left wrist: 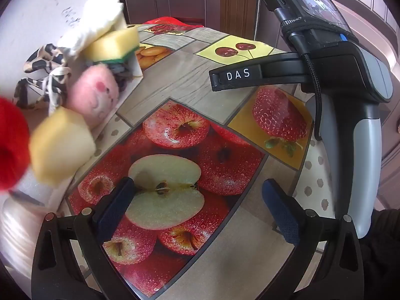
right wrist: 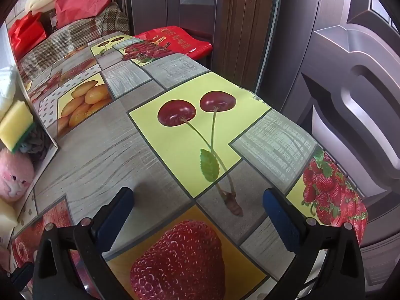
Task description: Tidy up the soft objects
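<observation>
Over on the left, the soft stuff is piled in a white box: red pompom, plain sponge, pink plush, and a yellow-green sponge stacked on top. The left gripper is held wide open above the fruit-print tablecloth, nothing gripped. The right gripper is spread open too, empty.

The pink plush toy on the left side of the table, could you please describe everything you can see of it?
The pink plush toy is round and fuzzy, with a paler face, a rosy cheek spot and small dark stitched features. It lies on its side in the pile of soft things at the table's left edge. A yellow sponge with a green scrub layer sits just behind it, and a plain yellow sponge lies in front. Neither hand-held gripper touches it.
</observation>
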